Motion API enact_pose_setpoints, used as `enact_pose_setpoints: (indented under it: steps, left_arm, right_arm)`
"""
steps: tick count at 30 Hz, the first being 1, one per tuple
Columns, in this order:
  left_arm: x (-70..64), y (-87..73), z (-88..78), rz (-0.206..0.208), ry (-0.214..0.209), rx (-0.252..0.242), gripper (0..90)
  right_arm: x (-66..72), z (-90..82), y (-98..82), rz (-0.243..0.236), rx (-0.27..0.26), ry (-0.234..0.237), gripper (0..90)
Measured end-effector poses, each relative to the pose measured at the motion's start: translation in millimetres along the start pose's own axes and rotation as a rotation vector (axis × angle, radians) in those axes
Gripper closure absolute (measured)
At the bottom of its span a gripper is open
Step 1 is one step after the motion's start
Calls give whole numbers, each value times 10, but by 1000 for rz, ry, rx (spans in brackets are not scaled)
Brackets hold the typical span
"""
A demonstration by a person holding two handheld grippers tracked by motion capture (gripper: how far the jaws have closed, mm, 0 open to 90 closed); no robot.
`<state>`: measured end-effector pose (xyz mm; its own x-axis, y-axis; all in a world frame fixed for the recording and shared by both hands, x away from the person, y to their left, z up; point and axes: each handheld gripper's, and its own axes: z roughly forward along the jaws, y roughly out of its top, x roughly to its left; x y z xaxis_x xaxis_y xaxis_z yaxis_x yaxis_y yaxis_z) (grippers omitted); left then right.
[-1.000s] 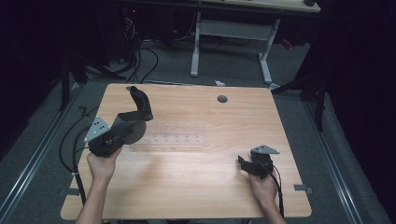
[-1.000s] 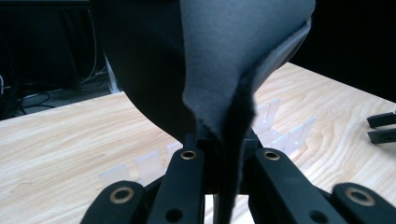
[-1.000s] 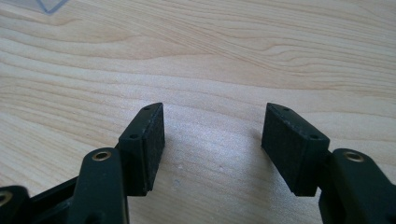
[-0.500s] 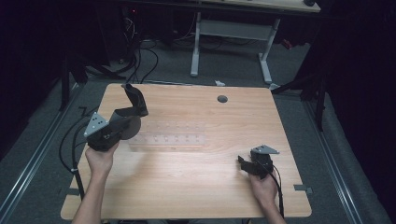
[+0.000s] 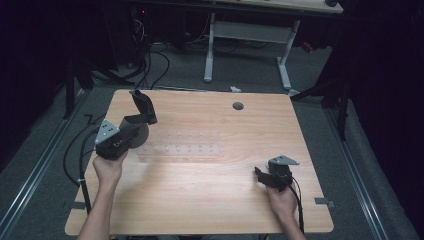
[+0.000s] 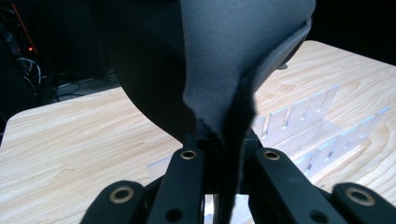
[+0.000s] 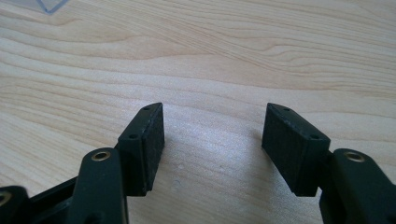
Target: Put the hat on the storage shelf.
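Left tongs (image 5: 131, 131) pinching dark cloth (image 5: 142, 106), now lower, nearer clear rack (image 5: 180, 149), right tongs (image 5: 264, 176) spread, unmoved

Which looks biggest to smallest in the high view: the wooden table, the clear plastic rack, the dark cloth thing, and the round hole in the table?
1. Wooden table, by far the largest.
2. Clear plastic rack.
3. Dark cloth thing, held above the table and nearer the camera, so its place against the rack is unsure.
4. Round hole, smallest.
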<state>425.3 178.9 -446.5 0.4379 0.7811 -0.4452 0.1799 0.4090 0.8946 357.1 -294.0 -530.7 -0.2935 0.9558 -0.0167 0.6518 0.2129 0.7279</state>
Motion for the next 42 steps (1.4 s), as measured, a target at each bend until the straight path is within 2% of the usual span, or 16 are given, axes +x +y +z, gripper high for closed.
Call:
enact_pose_setpoints:
  steps: [16,28,35,42]
  left_arm:
    - [13,-8,26,8,29,-16,860]
    - [15,-45,68,9,53,-5,859]
    - [-9,-63,79,11,57,-14,858]
    - [-19,-88,44,-6,58,-38,858]
  right_arm:
    - [0,0,0,-1,0,1,391]
    - [1,0,0,0,0,1,391]
    - [1,0,0,-1,1,1,390]
    - [1,0,0,-1,1,2,388]
